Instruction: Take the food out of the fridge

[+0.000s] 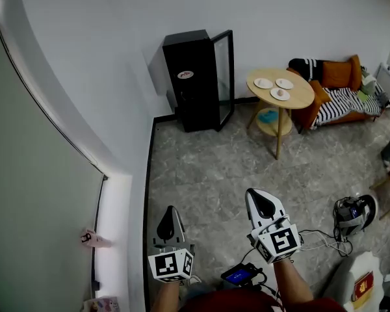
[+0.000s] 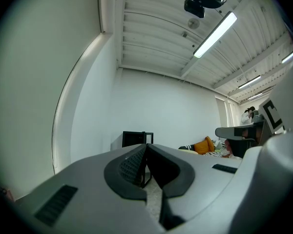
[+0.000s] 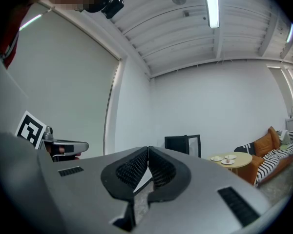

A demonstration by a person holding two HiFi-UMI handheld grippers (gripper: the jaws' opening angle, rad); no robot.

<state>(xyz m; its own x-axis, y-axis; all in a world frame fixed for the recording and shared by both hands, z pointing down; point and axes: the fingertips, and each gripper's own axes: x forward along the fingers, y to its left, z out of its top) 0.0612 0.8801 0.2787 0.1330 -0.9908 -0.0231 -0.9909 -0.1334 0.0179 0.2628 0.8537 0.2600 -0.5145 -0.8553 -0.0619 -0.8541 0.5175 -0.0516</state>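
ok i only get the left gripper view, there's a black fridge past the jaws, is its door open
observer: yes, the head view shows the fridge with its glass door standing open.
operator: is the right gripper carrying anything
observer: no, the right gripper has its jaws closed together on nothing.
operator: anything on the table
observer: three small plates sit on the round table beside the fridge.

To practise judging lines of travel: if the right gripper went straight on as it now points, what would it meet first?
Nothing close: the way looks free across the floor. Far ahead, the right gripper would probably reach the black fridge or the wall beside it.
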